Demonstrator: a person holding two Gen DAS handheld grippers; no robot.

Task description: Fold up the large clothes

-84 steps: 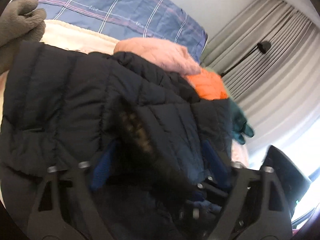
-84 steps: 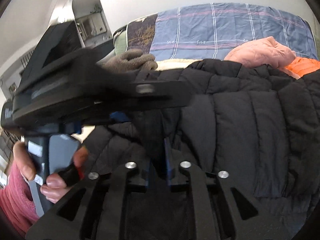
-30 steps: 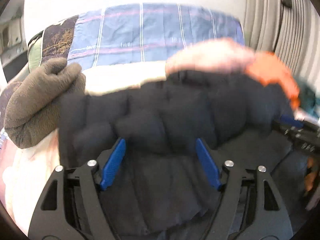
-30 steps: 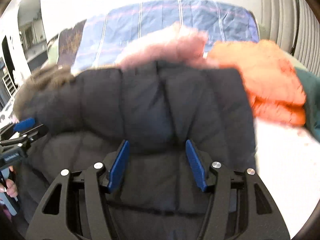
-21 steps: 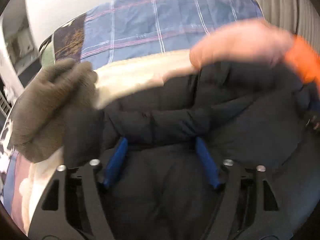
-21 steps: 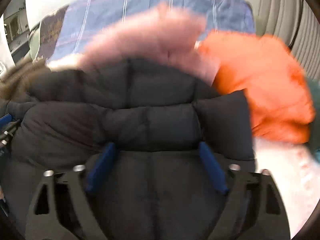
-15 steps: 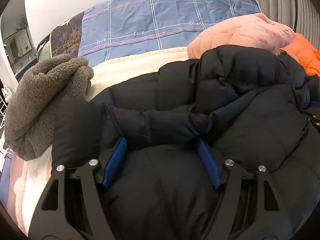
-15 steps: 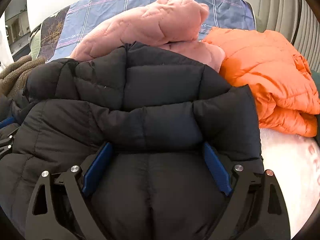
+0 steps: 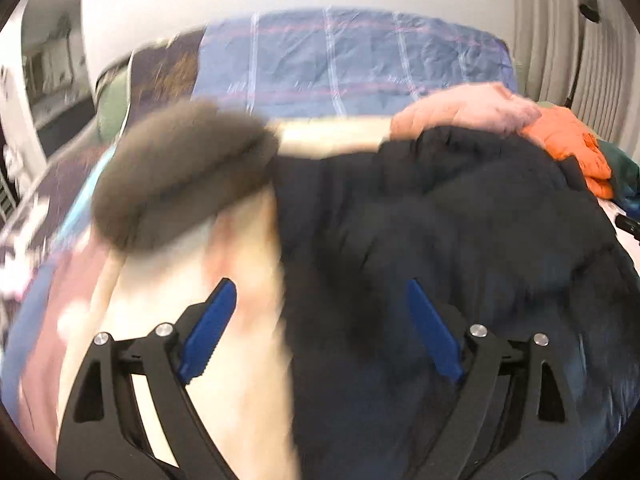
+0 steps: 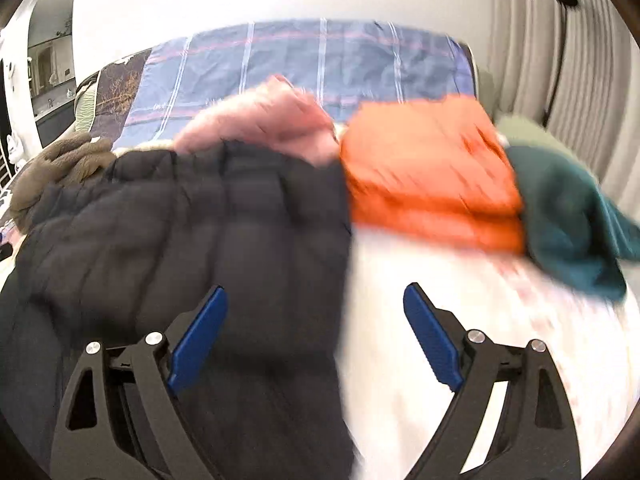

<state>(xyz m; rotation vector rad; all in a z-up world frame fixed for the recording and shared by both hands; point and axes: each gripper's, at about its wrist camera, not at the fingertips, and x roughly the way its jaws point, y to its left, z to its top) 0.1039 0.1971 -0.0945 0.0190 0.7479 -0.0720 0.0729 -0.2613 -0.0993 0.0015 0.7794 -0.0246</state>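
Observation:
A black quilted puffer jacket [image 9: 460, 248] lies bunched on the bed; it also shows in the right wrist view [image 10: 192, 232]. My left gripper [image 9: 320, 300] is open and empty, over the jacket's left edge and the cream blanket [image 9: 224, 300]. My right gripper [image 10: 316, 304] is open and empty, over the jacket's right edge and the white sheet [image 10: 472, 280]. Both views are motion-blurred.
A brown fleece [image 9: 180, 176] lies left of the jacket. A pink jacket [image 10: 260, 120], a folded orange jacket [image 10: 428, 172] and a teal garment [image 10: 572, 216] lie behind and to the right. A blue plaid quilt [image 9: 340, 68] covers the far bed; curtains [image 10: 560, 60] hang at right.
Both grippers have drawn back from the black jacket and apart: the left swung left over the blanket, the right swung right over the sheet. The jacket stays on the bed.

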